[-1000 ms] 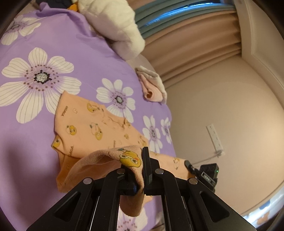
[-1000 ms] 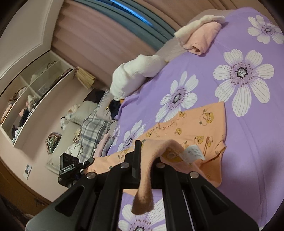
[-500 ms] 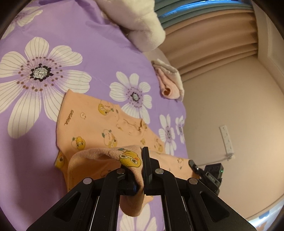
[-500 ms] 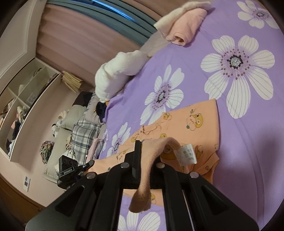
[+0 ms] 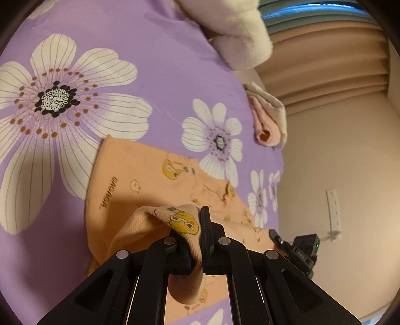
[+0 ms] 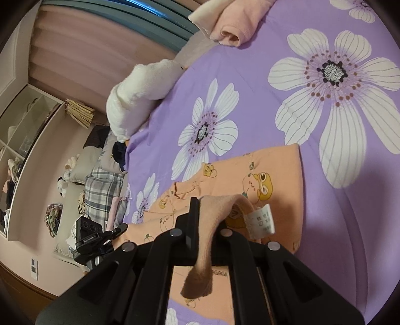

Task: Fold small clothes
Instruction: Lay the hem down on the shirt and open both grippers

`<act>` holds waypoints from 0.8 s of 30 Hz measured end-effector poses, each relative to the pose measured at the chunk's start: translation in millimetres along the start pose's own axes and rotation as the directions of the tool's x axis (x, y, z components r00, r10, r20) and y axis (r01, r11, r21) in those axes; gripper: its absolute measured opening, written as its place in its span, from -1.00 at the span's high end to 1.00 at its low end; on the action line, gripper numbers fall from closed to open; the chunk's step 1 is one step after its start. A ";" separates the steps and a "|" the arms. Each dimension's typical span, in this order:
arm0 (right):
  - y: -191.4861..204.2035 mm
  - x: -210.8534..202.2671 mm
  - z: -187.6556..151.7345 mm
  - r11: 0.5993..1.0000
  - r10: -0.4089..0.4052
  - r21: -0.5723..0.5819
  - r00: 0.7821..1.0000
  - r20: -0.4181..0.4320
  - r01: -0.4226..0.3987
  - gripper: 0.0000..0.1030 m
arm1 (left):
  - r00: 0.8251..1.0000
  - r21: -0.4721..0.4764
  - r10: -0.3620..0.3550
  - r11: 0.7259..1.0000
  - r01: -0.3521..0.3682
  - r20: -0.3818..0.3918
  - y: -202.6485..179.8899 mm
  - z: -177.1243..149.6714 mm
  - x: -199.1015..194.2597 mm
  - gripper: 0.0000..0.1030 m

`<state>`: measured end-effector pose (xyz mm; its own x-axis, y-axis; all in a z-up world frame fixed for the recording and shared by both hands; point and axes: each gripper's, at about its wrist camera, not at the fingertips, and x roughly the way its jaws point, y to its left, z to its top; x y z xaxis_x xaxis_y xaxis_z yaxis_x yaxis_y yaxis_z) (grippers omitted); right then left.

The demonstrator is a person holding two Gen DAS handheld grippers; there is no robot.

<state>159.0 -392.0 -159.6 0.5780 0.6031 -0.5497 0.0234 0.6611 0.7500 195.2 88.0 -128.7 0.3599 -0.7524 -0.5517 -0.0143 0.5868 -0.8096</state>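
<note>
A small orange garment (image 5: pixel 140 175) with yellow cartoon prints lies on the purple flowered bedspread (image 5: pixel 162 75). My left gripper (image 5: pixel 197 225) is shut on one edge of it, and the pinched cloth drapes over the fingers above the flat part. The garment also shows in the right wrist view (image 6: pixel 270 170). My right gripper (image 6: pixel 210 212) is shut on another edge, with a white care label (image 6: pixel 260 220) hanging beside the fold. Both held edges are lifted and folded over the rest of the garment.
A rolled pink and cream cloth (image 5: pixel 268 120) lies at the bed's far edge, also in the right wrist view (image 6: pixel 232 20). A white plush blanket (image 6: pixel 140 92) sits near the curtains. A camera on a tripod (image 6: pixel 87 237) stands beside the bed. A sofa with plaid cushions (image 6: pixel 100 192) stands beyond.
Both grippers have carried their held edges further across the garment toward its far edge, and more of the cloth now lies under the lifted fold.
</note>
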 end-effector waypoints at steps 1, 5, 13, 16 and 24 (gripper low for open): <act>-2.3 5.6 3.1 1.000 -0.009 0.007 1.000 -0.012 0.009 0.90 | 1.000 -0.007 0.001 1.000 -0.001 -0.003 1.6 2.3 1.6 0.99; -10.5 19.6 12.9 0.999 -0.021 0.037 0.999 -0.047 0.023 0.87 | 0.999 -0.046 0.024 0.999 -0.025 -0.022 8.8 13.0 10.5 0.99; -35.6 41.9 27.7 0.978 -0.030 0.202 0.987 -0.157 0.062 0.77 | 0.993 -0.196 0.016 0.980 -0.039 -0.121 24.7 26.6 33.8 0.91; -43.5 45.7 32.6 0.955 0.027 0.296 0.983 -0.184 0.029 0.43 | 0.993 -0.257 -0.027 0.966 -0.003 -0.116 28.4 32.4 36.8 0.35; -66.8 47.0 43.1 0.862 0.115 0.506 0.985 -0.126 -0.036 0.42 | 0.994 -0.393 -0.110 0.915 0.093 -0.022 42.1 46.9 38.6 0.27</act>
<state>219.8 -427.0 -219.6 0.4696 0.7267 -0.5013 0.4115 0.3222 0.8525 252.2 97.7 -174.7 0.3386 -0.8190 -0.4632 -0.3462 0.3493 -0.8707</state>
